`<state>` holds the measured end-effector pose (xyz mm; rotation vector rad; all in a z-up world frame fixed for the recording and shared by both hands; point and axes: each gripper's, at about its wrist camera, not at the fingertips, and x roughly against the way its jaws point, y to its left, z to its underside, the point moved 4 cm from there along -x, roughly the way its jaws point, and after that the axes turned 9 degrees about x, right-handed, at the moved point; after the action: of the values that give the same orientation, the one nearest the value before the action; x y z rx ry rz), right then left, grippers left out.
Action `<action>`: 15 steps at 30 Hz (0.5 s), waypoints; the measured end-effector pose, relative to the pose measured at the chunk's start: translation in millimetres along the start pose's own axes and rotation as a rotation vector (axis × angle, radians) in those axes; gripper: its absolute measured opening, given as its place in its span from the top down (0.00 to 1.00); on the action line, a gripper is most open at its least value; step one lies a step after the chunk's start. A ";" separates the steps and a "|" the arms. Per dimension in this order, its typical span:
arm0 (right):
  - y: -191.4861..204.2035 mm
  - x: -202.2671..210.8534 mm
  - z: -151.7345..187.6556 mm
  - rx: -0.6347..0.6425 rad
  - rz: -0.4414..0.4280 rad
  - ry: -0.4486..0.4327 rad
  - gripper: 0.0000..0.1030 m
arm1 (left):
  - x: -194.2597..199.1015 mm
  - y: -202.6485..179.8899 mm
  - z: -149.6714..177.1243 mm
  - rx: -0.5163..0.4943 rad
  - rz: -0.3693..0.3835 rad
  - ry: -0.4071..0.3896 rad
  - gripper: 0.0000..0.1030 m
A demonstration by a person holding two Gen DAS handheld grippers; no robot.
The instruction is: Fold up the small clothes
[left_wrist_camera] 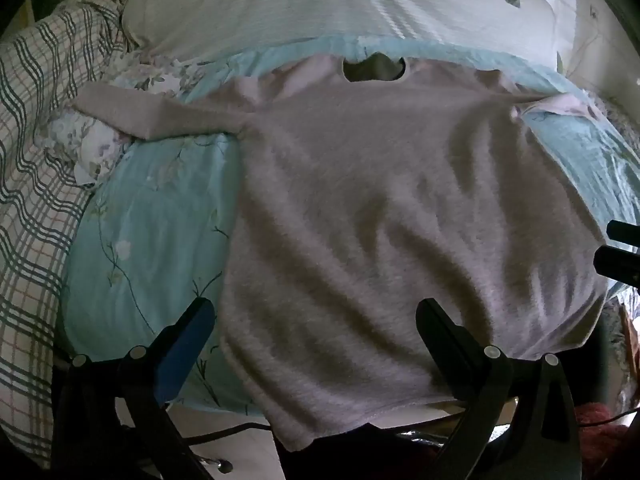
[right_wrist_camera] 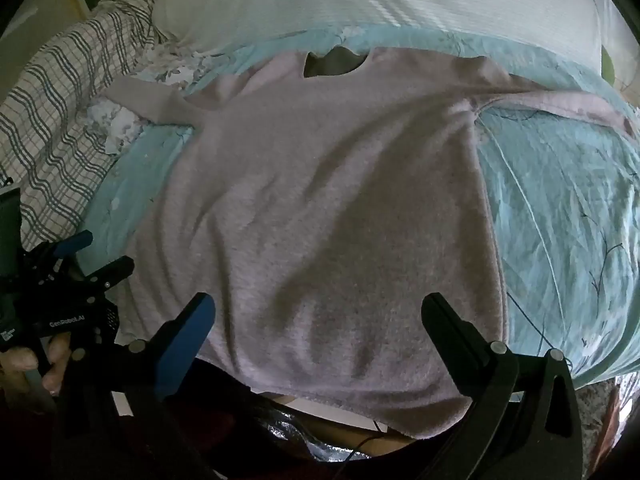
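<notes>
The pink sweater [left_wrist_camera: 380,208] lies flat on the bed, spread over a blue flowery blanket [left_wrist_camera: 156,232]. Its neck hole is at the far end and its bottom edge hangs over the near side of the bed — so it runs long from far to near. One sleeve [left_wrist_camera: 148,114] sticks out to the left, the other [right_wrist_camera: 560,108] to the right. The left gripper [left_wrist_camera: 316,320] hovers by the bottom left corner, the right gripper [right_wrist_camera: 318,316] by the bottom right. Both have their fingers wide apart and hold nothing. Each is near its own corner.
</notes>
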<state>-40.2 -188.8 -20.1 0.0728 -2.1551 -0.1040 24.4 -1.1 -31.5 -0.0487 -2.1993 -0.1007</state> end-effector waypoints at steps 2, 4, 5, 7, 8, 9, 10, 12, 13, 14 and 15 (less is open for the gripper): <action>0.0 -0.6 0.2 -0.001 -0.001 -0.001 0.00 | 1.2 -0.3 -0.4 -0.001 0.000 -0.002 0.02; 0.0 -1.8 0.3 -0.002 -0.003 -0.001 0.00 | 1.6 -0.5 -0.5 -0.001 0.000 -0.001 0.02; 0.0 -2.5 0.3 -0.002 -0.004 -0.001 0.00 | 1.8 -0.5 -0.3 -0.002 -0.001 -0.003 0.02; 1.7 0.7 0.5 0.002 0.001 -0.005 0.00 | 1.4 0.0 -0.3 -0.002 0.000 -0.005 0.02; 1.3 0.6 -0.1 0.003 0.002 -0.006 0.00 | 2.8 -1.4 0.1 -0.001 0.001 -0.006 0.02; 1.3 1.1 0.1 0.002 0.001 -0.006 0.00 | 3.2 -1.0 1.3 -0.001 0.001 -0.006 0.02; 1.1 1.6 0.4 0.002 0.000 -0.006 0.00 | 3.5 -0.9 1.5 0.000 0.001 -0.006 0.02; 0.8 2.8 1.3 0.002 -0.001 -0.007 0.00 | 1.2 -0.1 -1.2 -0.002 0.000 -0.008 0.02; 0.5 3.5 1.9 0.002 0.000 -0.007 0.00 | 1.1 0.5 -1.0 -0.001 0.002 -0.008 0.02; 4.2 -0.4 -0.1 -0.005 0.000 0.003 0.00 | 2.1 -0.2 -1.0 0.000 0.004 -0.008 0.02; 3.1 -0.3 -0.3 -0.007 -0.004 0.006 0.00 | 2.6 -2.4 -0.4 -0.002 0.001 -0.004 0.02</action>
<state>-39.9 -185.6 -19.8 0.0735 -2.1489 -0.1133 23.0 -3.5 -29.3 -0.0514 -2.2031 -0.1024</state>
